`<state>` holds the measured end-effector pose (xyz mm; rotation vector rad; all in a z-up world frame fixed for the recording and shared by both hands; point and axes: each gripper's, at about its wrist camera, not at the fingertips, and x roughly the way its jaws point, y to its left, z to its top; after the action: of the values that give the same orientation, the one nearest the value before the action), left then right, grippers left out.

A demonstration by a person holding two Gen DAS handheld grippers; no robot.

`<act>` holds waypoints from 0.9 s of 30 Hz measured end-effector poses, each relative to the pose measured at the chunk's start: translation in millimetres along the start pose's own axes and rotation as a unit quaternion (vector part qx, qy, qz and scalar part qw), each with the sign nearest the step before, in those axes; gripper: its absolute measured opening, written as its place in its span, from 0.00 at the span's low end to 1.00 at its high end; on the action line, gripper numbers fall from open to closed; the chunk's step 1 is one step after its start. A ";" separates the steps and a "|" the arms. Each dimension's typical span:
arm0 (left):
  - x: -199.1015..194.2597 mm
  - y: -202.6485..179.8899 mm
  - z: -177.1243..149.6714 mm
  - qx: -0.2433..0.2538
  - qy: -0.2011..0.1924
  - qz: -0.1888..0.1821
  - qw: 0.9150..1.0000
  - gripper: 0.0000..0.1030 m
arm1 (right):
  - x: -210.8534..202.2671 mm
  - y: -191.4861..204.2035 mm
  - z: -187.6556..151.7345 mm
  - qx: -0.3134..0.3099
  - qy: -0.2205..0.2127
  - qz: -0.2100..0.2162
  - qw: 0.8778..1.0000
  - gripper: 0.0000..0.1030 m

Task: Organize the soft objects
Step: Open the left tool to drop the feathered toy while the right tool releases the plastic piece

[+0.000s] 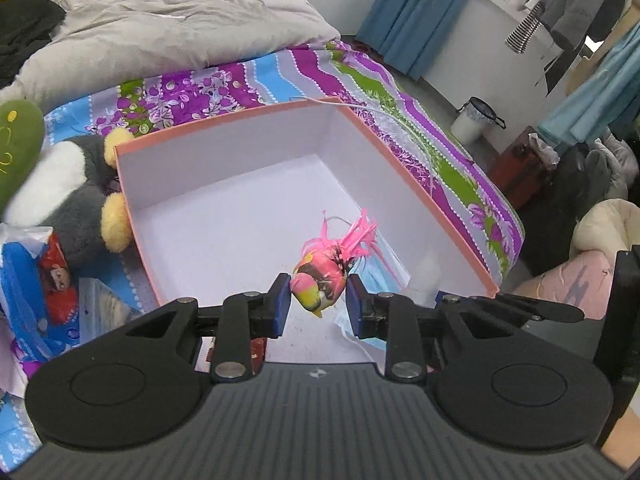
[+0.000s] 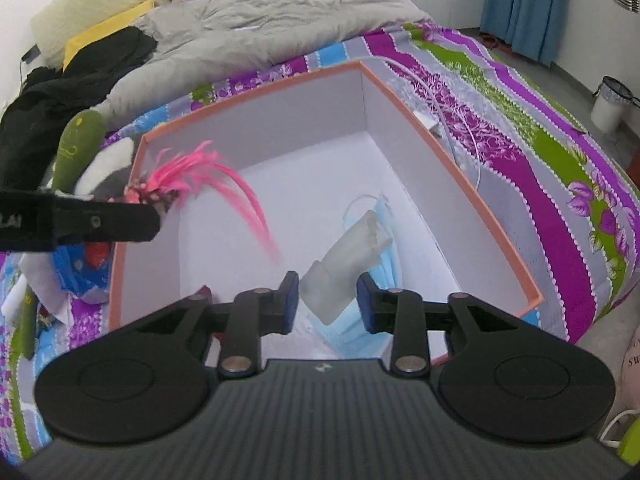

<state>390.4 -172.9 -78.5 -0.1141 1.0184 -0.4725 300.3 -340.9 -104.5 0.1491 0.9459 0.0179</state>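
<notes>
My left gripper (image 1: 316, 298) is shut on a small pink bird toy (image 1: 320, 280) with pink feathers and holds it over the open pink box (image 1: 248, 120). In the right wrist view the toy's feathers (image 2: 208, 176) stick out past the left gripper's finger (image 2: 100, 222) at the box's left wall. My right gripper (image 2: 326, 300) is open above the box (image 2: 500, 240), its pads on either side of a translucent white soft piece (image 2: 344, 268) without touching it. That piece lies on a blue face mask (image 2: 360, 320) on the box floor.
The box sits on a striped purple, green and blue bedsheet (image 2: 540, 152). A grey and white plush penguin (image 1: 68, 196) and a green plush (image 1: 16, 148) lie left of the box, with packets (image 1: 36, 280) nearby. A grey duvet (image 1: 180, 20) lies behind. A white cable (image 2: 452, 112) runs along the box's right.
</notes>
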 end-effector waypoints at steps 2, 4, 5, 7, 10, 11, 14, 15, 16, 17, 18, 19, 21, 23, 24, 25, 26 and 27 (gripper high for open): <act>3.8 -0.4 -2.3 -0.003 0.004 0.001 1.000 0.45 | 1.6 -3.1 -2.1 -0.001 0.005 0.003 1.000 0.43; 4.4 -2.3 -5.1 0.005 0.003 0.004 1.000 0.47 | 0.9 -7.4 -4.8 0.003 0.007 0.006 1.000 0.45; 3.7 -2.6 -6.9 0.008 0.002 0.007 1.000 0.47 | -0.4 -9.2 -6.1 0.005 0.004 0.006 1.000 0.46; 2.4 -1.2 -9.9 0.007 0.000 0.007 1.000 0.47 | -4.6 -12.3 -9.3 0.008 -0.006 0.005 1.000 0.49; -3.4 -0.1 -13.7 0.012 -0.010 0.010 1.000 0.47 | -7.7 -15.3 -12.7 0.016 -0.014 0.014 1.000 0.49; -6.6 -0.5 -14.9 0.016 -0.016 0.013 1.000 0.47 | -9.6 -15.3 -13.7 0.016 -0.018 0.014 1.000 0.49; -19.5 -3.1 -18.6 0.029 -0.036 0.020 0.999 0.47 | -17.6 -13.1 -15.5 0.010 -0.034 0.011 0.999 0.49; -25.5 -4.0 -20.2 0.034 -0.044 0.021 0.998 0.47 | -21.0 -13.0 -15.7 0.010 -0.040 0.013 0.999 0.49; -31.0 -5.2 -21.8 0.039 -0.052 0.020 0.998 0.47 | -25.3 -12.8 -15.9 0.011 -0.047 0.014 0.999 0.49; -36.8 -6.3 -23.6 0.043 -0.060 0.021 0.997 0.47 | -30.5 -12.2 -16.3 0.010 -0.056 0.014 0.998 0.49; -43.0 -7.0 -26.0 0.046 -0.069 0.023 0.996 0.47 | -35.7 -11.2 -16.6 0.007 -0.064 0.014 0.998 0.49; -49.8 -7.4 -28.9 0.049 -0.076 0.024 0.996 0.47 | -40.9 -10.3 -17.1 0.004 -0.073 0.014 0.997 0.49; -63.8 -8.4 -35.4 0.049 -0.087 0.027 0.995 0.47 | -52.2 -8.7 -18.3 0.002 -0.091 0.017 0.996 0.49; -77.6 -10.5 -43.0 0.058 -0.100 0.026 0.993 0.47 | -64.8 -7.4 -20.3 0.005 -0.108 0.025 0.994 0.49; -85.0 -11.3 -47.3 0.061 -0.106 0.028 0.992 0.47 | -70.5 -6.6 -21.4 0.007 -0.116 0.028 0.993 0.49; -90.9 -12.1 -51.3 0.063 -0.109 0.030 0.992 0.47 | -77.3 -4.9 -23.2 0.006 -0.125 0.032 0.992 0.49; -96.4 -12.2 -55.1 0.064 -0.113 0.028 0.991 0.47 | -82.7 -3.0 -25.4 0.005 -0.132 0.035 0.991 0.49; -102.7 -12.3 -59.4 0.065 -0.117 0.025 0.991 0.47 | -88.2 -0.9 -27.4 0.002 -0.139 0.037 0.990 0.49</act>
<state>291.9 -132.3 -24.9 -0.0262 0.7559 -0.4658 226.4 -345.6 -49.3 0.1860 0.6627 0.0619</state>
